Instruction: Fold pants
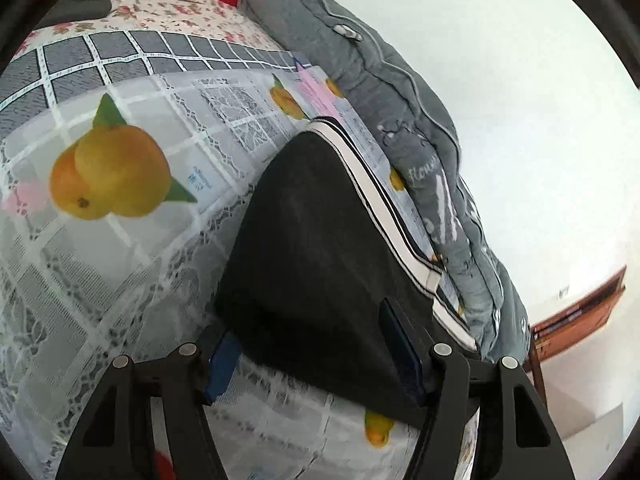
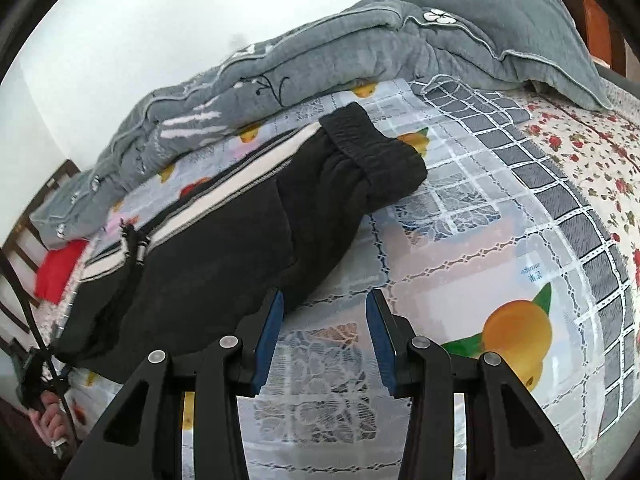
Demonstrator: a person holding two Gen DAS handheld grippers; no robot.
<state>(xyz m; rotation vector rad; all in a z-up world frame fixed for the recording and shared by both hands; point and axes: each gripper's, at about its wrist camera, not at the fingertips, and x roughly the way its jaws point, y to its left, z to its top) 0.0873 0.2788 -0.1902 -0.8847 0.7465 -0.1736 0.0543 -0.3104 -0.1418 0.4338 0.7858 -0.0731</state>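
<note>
Black pants [image 2: 224, 252] with a white and black side stripe lie folded lengthwise on a fruit-print cloth, cuffs toward the grey quilt. In the left wrist view the pants [image 1: 312, 248] fill the middle. My left gripper [image 1: 320, 364] is open, its blue pads on either side of the near end of the pants, which lie between the jaws. My right gripper [image 2: 324, 336] is open and empty, just beside the pants' lower edge, above the cloth. The left gripper and the hand holding it [image 2: 40, 392] show at the lower left of the right wrist view.
A folded grey quilt [image 2: 320, 52] lies along the far side by the white wall. The fruit-print cloth [image 2: 500, 240] covers a floral sheet [image 2: 592, 152]. A red item [image 2: 60, 264] lies by the wooden bed frame [image 2: 24, 240].
</note>
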